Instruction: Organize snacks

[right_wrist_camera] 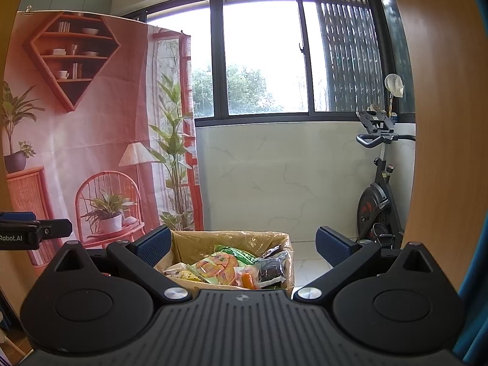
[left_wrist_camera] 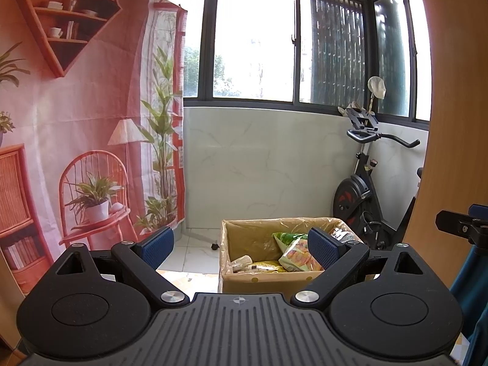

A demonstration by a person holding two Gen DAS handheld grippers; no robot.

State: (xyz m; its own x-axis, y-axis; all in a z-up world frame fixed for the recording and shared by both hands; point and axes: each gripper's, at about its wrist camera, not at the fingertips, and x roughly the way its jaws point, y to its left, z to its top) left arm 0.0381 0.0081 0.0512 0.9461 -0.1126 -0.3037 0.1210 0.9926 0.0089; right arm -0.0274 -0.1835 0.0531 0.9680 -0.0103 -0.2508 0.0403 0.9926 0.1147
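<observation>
Two grippers hover level, nothing held: left gripper (left_wrist_camera: 241, 248) spread wide, right gripper (right_wrist_camera: 242, 247) just as wide. Ahead sits the cardboard box (right_wrist_camera: 288, 276), plastic-lined, with snacks heaped inside. Left to right: pale wrappers, an orange-patterned bag (right_wrist_camera: 218, 267), a dark packet (right_wrist_camera: 273, 267). They look light, crinkly and slippery, so I'd pinch a sealed edge rather than the puffed middle.

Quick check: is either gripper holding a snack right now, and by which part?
Nothing is held. The left gripper and right gripper are both open and empty; the snacks lie in the cardboard box.
</observation>
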